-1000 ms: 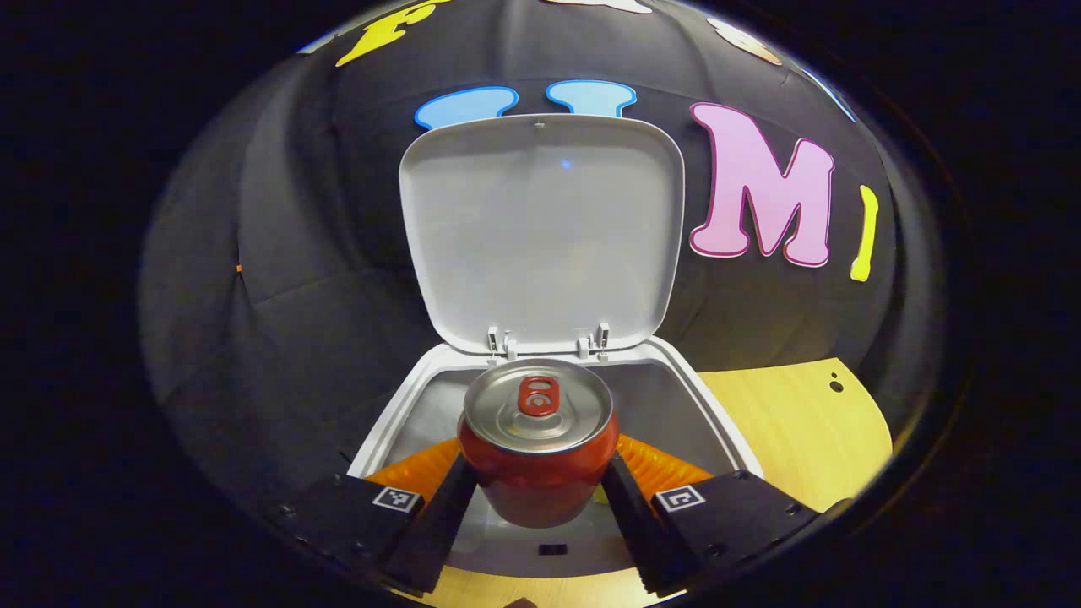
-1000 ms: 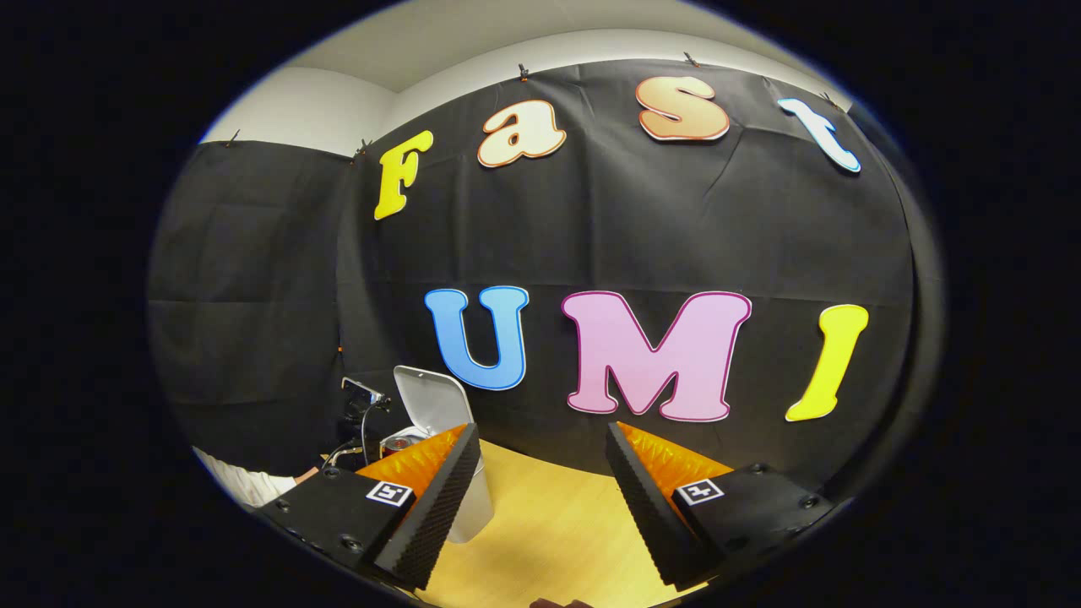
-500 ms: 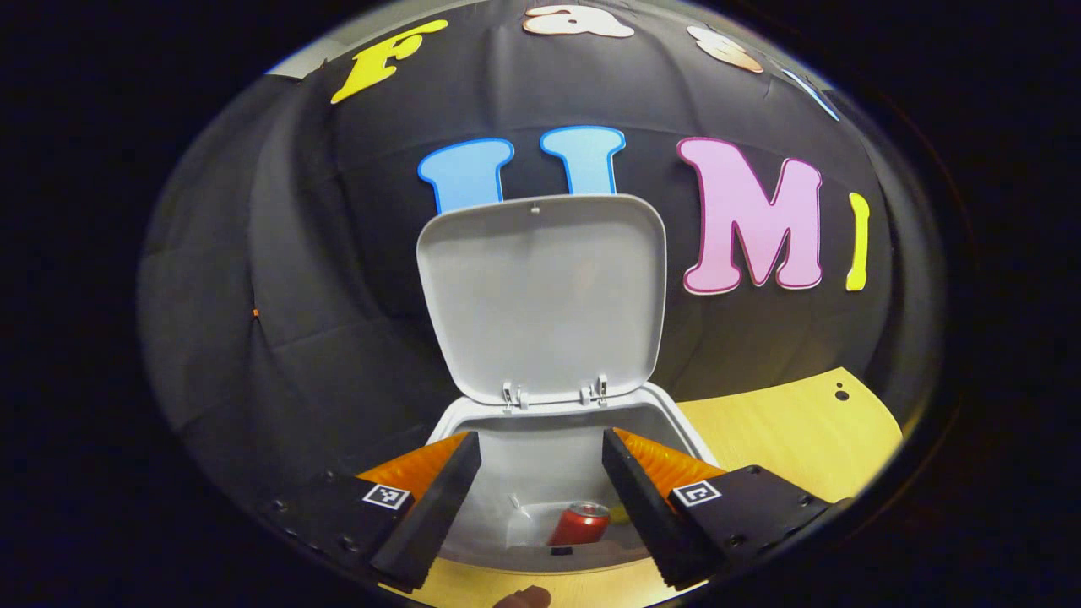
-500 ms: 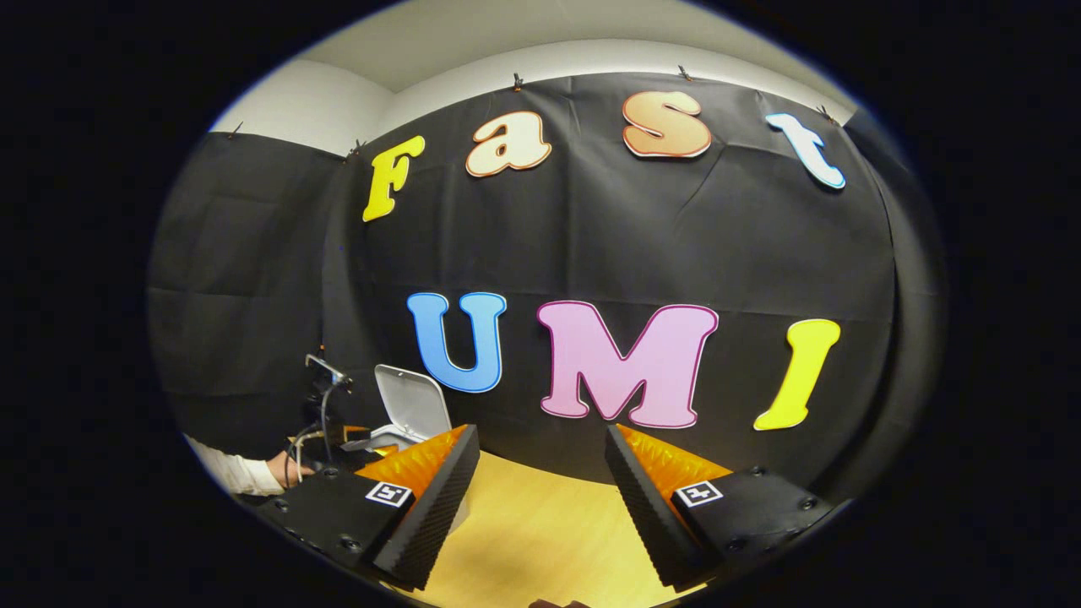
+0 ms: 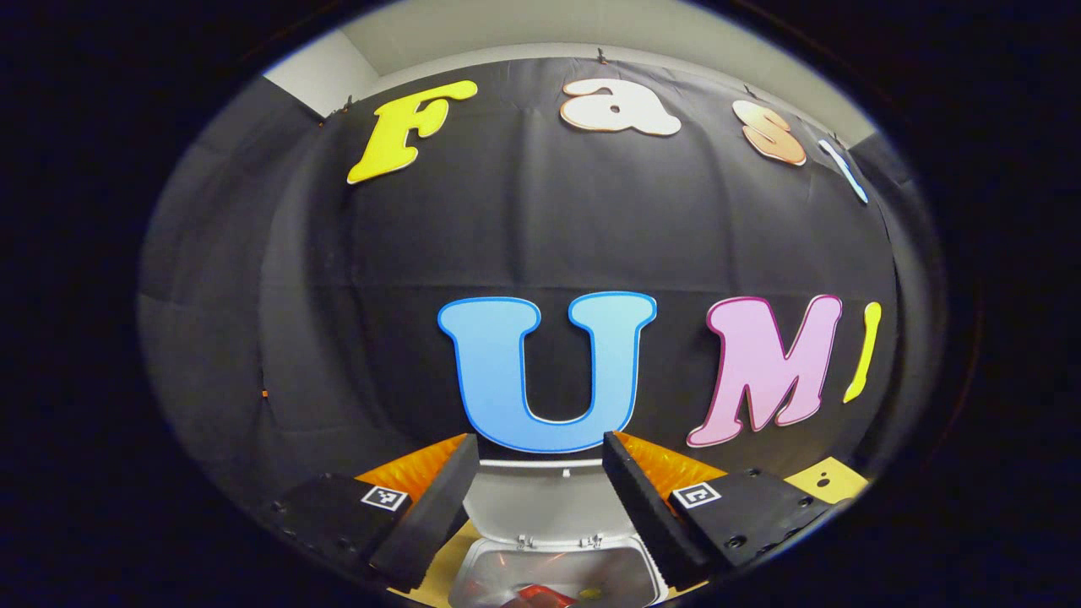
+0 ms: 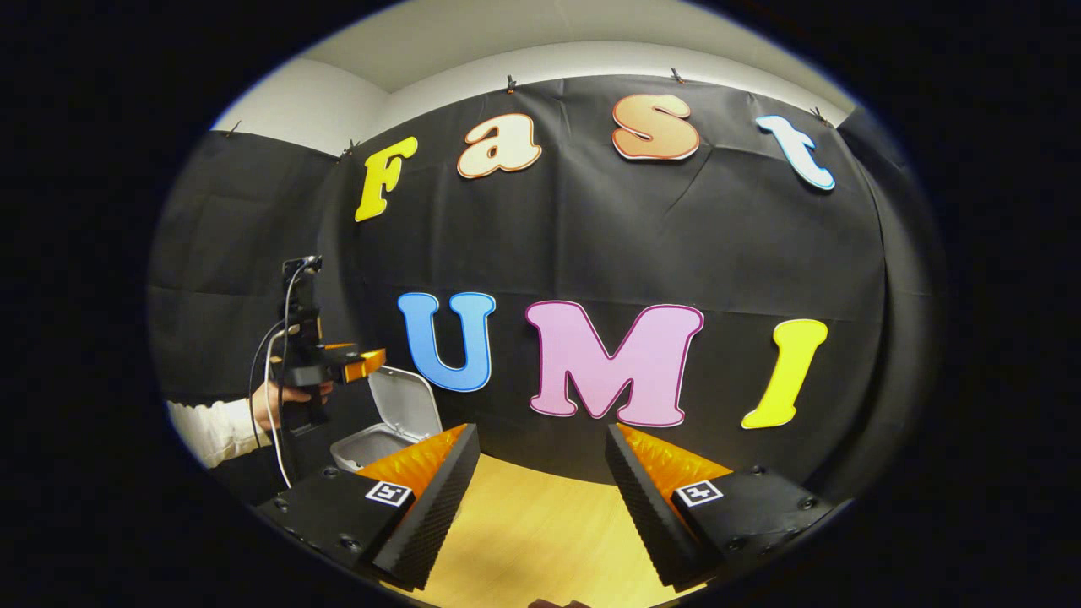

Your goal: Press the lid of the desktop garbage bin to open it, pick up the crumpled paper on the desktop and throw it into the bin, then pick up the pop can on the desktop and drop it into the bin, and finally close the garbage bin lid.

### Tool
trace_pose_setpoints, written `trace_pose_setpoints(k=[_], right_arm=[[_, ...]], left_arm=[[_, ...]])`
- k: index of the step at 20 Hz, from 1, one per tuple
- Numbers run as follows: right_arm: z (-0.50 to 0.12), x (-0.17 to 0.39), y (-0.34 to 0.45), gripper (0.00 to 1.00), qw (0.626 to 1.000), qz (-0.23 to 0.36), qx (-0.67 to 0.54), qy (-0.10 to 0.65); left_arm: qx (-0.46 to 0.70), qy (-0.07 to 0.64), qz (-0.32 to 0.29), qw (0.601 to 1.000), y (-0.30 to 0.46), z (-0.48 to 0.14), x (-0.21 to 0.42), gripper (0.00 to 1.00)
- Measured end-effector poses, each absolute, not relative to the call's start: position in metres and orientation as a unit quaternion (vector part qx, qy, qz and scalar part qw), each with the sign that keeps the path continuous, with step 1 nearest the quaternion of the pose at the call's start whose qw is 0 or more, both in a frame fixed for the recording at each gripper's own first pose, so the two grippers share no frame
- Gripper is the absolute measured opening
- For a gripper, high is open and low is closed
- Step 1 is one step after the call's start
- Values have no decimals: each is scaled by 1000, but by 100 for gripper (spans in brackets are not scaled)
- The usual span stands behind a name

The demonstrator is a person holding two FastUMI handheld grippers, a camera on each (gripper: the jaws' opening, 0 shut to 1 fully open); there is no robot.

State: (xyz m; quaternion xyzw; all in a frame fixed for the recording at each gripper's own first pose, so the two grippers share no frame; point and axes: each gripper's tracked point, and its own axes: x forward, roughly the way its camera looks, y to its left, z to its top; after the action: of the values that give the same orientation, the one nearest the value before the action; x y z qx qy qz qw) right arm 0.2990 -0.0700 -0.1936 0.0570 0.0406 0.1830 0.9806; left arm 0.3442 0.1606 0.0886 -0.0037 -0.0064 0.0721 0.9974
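Red can (image 5: 540, 593) is lying inside the bin (image 5: 473, 583) — my left gripper (image 5: 540, 498) is hanging released; lid (image 5: 549, 502) is awaiting closing.

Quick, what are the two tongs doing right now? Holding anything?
Left tongs: open, holding nothing, above the open bin.
Right tongs: open, holding nothing, over the table.
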Motion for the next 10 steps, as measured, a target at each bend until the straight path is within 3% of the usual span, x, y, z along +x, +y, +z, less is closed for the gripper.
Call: trace_pose_setpoints(k=[5,10], right_arm=[[-198,298,-74,96,982,179,49,40],[-207,301,-80,96,981,178,55,48]], left_arm=[[11,18,59,998,154,81,383,98],[17,90,52,994,148,44,394,97]])
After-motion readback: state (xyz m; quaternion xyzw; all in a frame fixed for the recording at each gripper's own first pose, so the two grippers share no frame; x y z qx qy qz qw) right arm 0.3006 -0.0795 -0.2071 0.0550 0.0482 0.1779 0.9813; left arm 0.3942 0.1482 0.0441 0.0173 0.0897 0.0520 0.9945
